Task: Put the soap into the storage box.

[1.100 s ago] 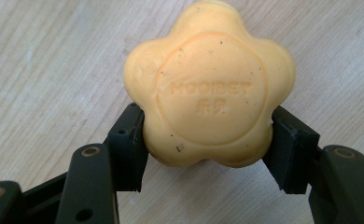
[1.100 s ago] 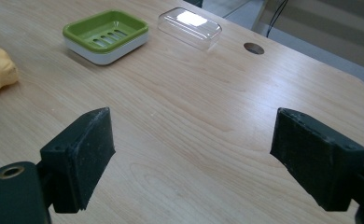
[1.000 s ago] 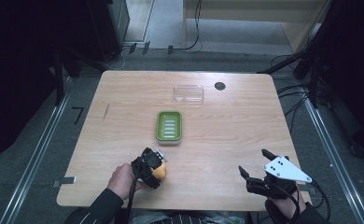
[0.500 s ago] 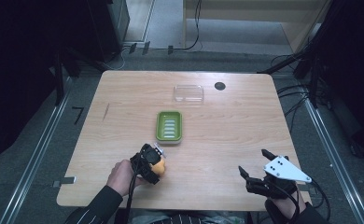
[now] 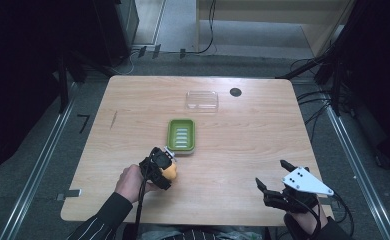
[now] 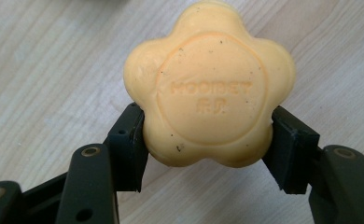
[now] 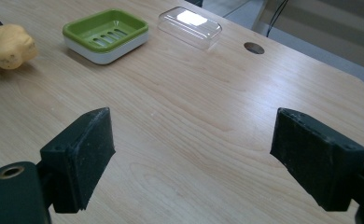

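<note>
A yellow flower-shaped soap [image 6: 208, 84] with stamped lettering sits between the two black jaws of my left gripper [image 6: 207, 140], and both pads press on its sides. From above, the left gripper [image 5: 164, 170] holds the soap [image 5: 171, 172] near the table's front, just below the green soap dish [image 5: 182, 135]. My right gripper [image 5: 275, 176] rests at the front right, its jaws wide apart with nothing between them. The right gripper view has the soap [image 7: 7, 44] at far left, the green dish [image 7: 106, 33] behind it, and my right gripper [image 7: 203, 154] open over bare wood.
A clear plastic lid [image 5: 202, 100] lies beyond the dish, near a round cable hole [image 5: 235, 92] in the wooden table [image 5: 253, 135]. Dark floor, rails and cables surround the table.
My left gripper with the soap has shifted slightly toward the green dish. The right gripper has stayed where it was.
</note>
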Motion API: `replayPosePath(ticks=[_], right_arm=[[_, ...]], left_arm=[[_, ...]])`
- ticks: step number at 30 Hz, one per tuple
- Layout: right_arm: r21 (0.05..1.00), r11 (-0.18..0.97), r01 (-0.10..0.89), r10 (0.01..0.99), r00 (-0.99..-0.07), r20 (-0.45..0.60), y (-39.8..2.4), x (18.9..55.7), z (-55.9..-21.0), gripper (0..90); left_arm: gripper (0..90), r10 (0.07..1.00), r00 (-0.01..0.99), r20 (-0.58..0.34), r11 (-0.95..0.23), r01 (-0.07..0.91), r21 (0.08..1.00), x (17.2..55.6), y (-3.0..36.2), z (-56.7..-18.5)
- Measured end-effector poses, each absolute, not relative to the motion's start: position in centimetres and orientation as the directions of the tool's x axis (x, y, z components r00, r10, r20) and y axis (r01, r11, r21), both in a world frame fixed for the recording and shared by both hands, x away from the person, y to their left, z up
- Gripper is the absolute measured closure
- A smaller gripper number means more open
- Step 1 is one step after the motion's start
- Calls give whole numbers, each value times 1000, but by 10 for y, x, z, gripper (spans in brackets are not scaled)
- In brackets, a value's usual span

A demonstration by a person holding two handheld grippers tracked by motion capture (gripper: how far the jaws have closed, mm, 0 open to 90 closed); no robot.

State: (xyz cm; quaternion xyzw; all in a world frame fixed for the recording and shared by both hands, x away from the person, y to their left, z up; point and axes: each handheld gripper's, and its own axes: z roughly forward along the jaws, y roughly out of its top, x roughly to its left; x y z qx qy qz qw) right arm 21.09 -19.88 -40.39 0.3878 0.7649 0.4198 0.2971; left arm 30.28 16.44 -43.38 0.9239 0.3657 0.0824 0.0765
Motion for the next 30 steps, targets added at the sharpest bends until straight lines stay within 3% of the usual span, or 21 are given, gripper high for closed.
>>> replayPosePath(ticks=[30], right_arm=[[873,346,345,843,-523,-127,-199,211,-404,136]], left_arm=[[392,679,725,114,-727,643,240,339,154,-412]])
